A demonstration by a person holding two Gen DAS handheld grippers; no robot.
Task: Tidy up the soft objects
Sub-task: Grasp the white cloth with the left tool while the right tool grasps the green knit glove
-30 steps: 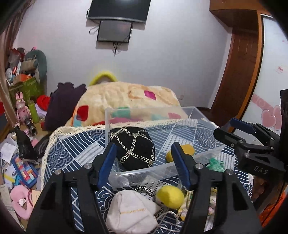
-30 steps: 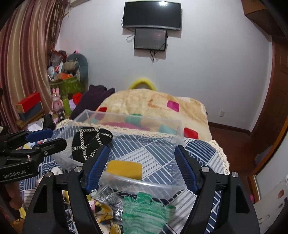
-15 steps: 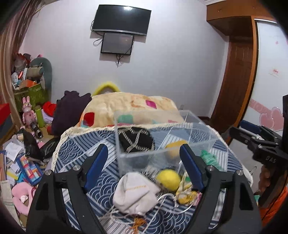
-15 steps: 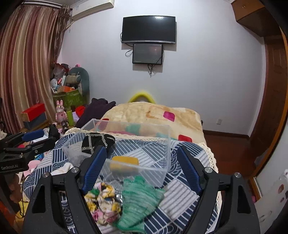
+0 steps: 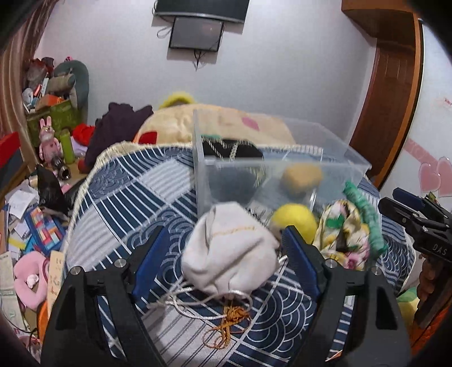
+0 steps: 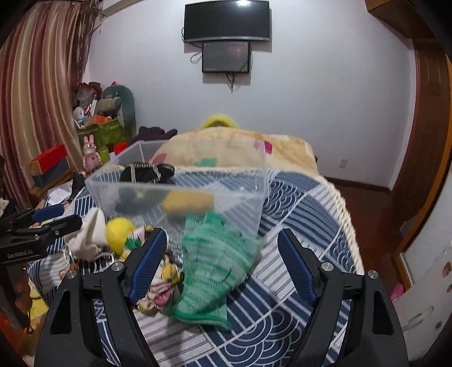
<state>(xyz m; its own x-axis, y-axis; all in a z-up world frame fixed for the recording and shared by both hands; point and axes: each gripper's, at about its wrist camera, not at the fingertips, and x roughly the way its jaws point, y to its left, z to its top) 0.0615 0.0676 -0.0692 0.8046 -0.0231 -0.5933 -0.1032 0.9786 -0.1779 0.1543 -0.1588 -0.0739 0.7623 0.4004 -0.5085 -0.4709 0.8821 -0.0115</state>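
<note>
Both grippers pulled back from clear plastic bin (image 5: pixel 333 158) since 1 s ago; views then sat over bin's near rim, now bin lies farther ahead and loose pile in front of it fills foreground.

L gripper (image 5: pixel 226 240): jaws wide apart, nothing gripped. White drawstring pouch (image 5: pixel 228 251) sits between the blue pads, near bin's front-left corner; cannot tell if pads touch it. Pouch's cord and orange tassel (image 5: pixel 231 319) trail toward camera on blue patterned cloth (image 5: pixel 127 197).

R gripper (image 6: pixel 223 254): jaws wide apart, holding nothing. Green knit piece (image 6: pixel 214 262) lies between pads, just in front of bin's front wall. Floral fabric (image 6: pixel 163 282) beside it on L, against L pad.

Yellow ball (image 5: pixel 293 223) just outside bin's front wall, btw pouch and floral fabric.

Inside bin: black chain-trimmed item (image 5: pixel 234 149) at L end, yellow sponge-like block (image 5: pixel 302 175) to its R, blurred through wall.

Beyond bin: beige blanket w/ colored patches (image 6: pixel 282 149). Wall TV (image 6: pixel 226 21) above. Toy and box clutter (image 5: pixel 50 93) L of bin, by curtain.
</note>
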